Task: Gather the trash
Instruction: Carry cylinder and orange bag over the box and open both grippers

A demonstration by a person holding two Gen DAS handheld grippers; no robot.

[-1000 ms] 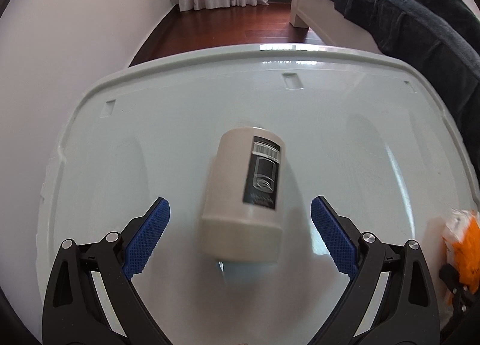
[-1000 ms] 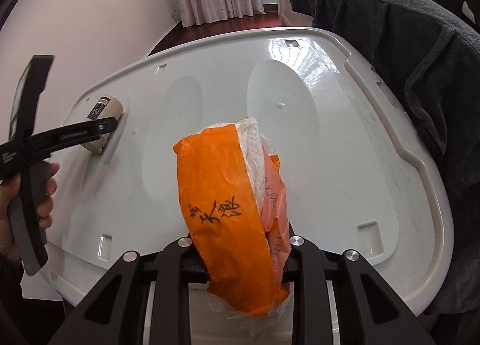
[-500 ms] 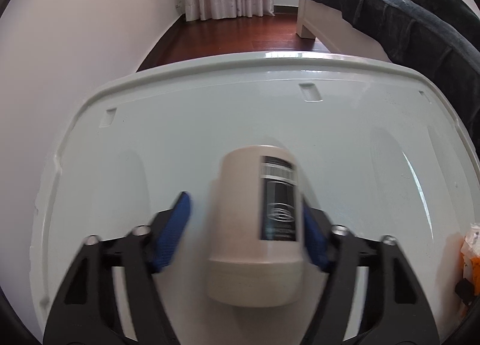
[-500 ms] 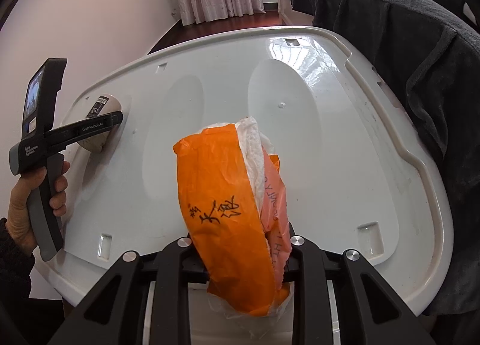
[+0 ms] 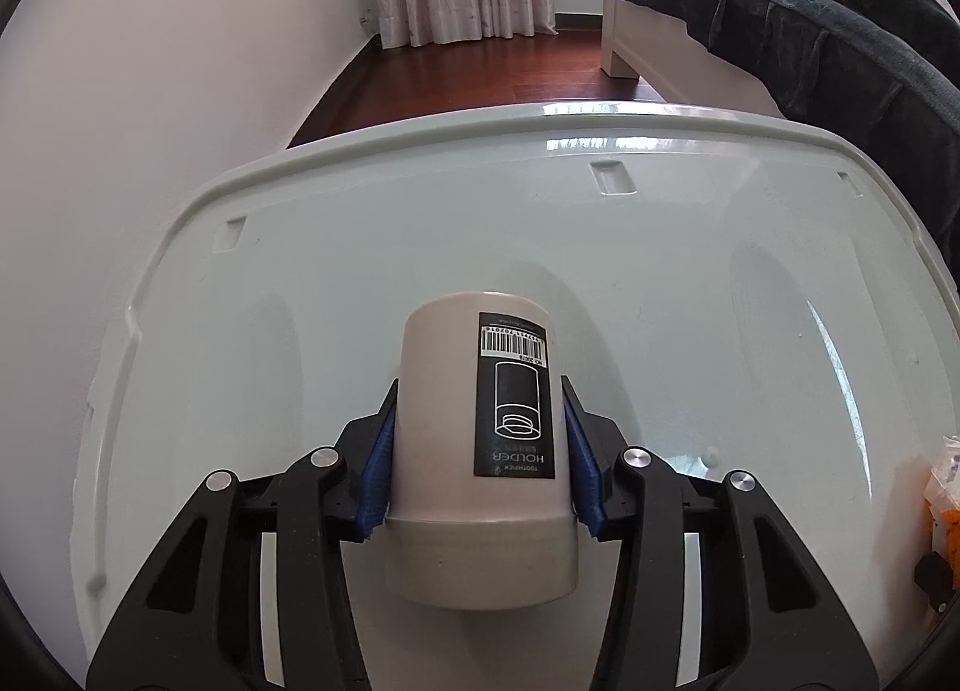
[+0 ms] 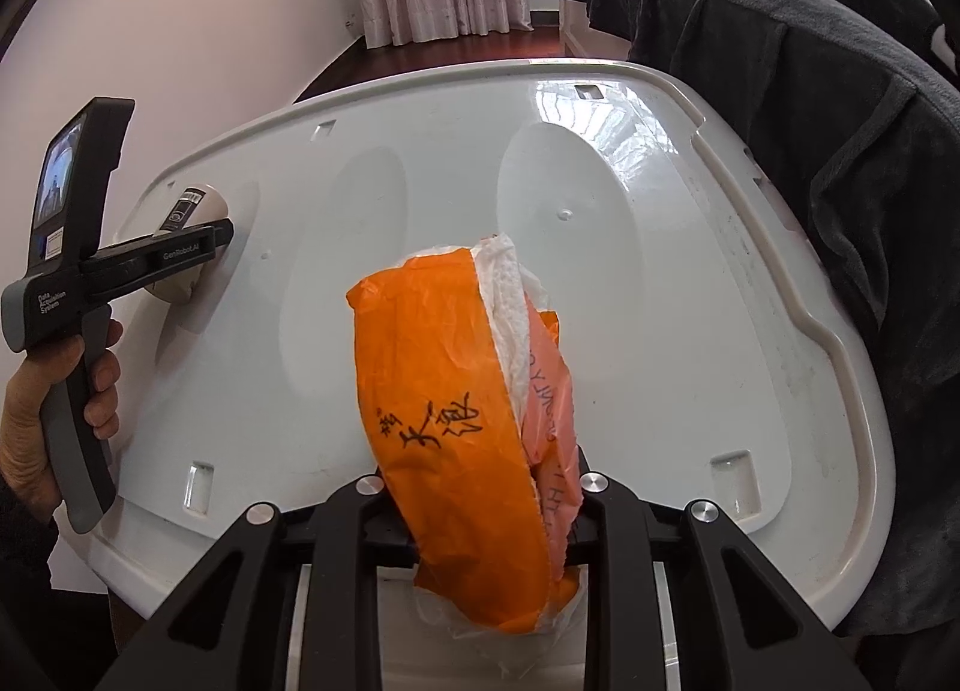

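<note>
Toothpick holder (image 5: 480, 445), a cream cylinder with a black barcode label, lies on its side on the white plastic tray (image 5: 660, 247), and my left gripper (image 5: 479, 451) now has it: both blue pads (image 5: 375, 481) press against its flanks, jaws drawn in to the width of the body. A second ago those pads stood wide apart on either side of it with clear gaps; half a second ago they were blurred and nearly touching. The holder's wide base faces me and its narrower end points toward the tray's far rim.

My right gripper (image 6: 480, 487) looks unchanged across all three moments. It is clamped on an orange plastic bag (image 6: 438, 391) with black handwritten characters, white paper towel (image 6: 504, 307) showing from the bag's upper edge. The bag stands up between the fingers over the near edge of the tray.

From the right wrist view I can see what the left one hides: the person's hand (image 6: 36, 421) wrapped round the left tool's handle, the small screen on its back, and the holder sitting at the tray's left side, well apart from the bag. The left wrist view alone gives me the pad contact and the label print, and catches only a sliver of the orange bag at its right edge. A dark blanket (image 6: 840, 120) hangs beside the tray's right rim.
</note>
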